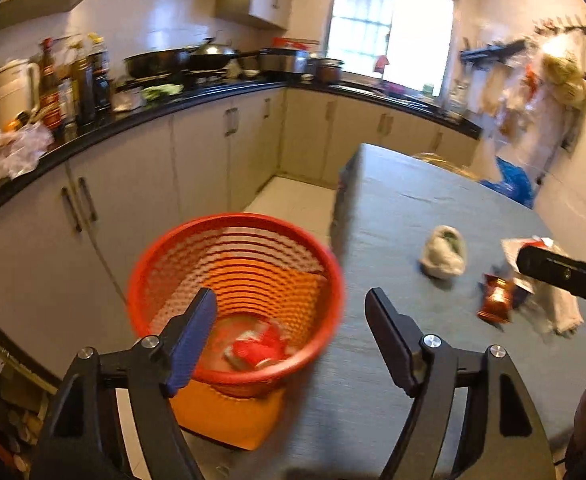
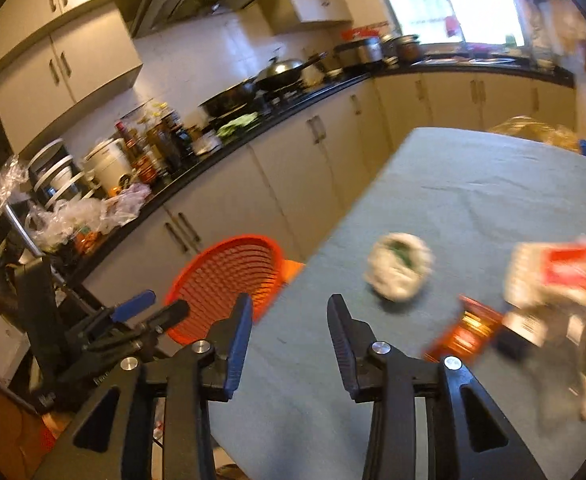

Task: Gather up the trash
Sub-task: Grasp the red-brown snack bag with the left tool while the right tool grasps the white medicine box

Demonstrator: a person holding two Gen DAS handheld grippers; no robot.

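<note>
Two grippers show in the pictures, and both have their fingers spread apart with nothing between them. The left gripper (image 1: 291,308) hangs over the near rim of the red basket (image 1: 197,248). Its blue finger sits at about 7 o'clock of the basket's mouth, and its black finger is over the gray table (image 1: 393,208). The basket stands on something orange beside the table's left edge. Down in the bottom of the basket lies a red and white wrapper (image 1: 259,350), a bit blurry.

The right gripper (image 2: 289,316) is over the table, with bare tabletop between its fingers. From this gripper, the basket (image 2: 225,264) is at about 10 o'clock, and the left gripper (image 2: 161,306) shows just beside the basket's near side.

Some trash is on the table. A crumpled white wad with green on it (image 2: 399,270) lies at about 1 o'clock from the right gripper. A shiny orange packet (image 2: 467,334) lies at 3 o'clock, close to the gripper's black finger. Past the packet, at the right edge, is a pile of white paper with a red label (image 2: 565,272), too blurry to read.

A black counter (image 1: 221,94) runs along the wall behind, with bottles (image 1: 81,80) and pans (image 1: 181,60) on it.
</note>
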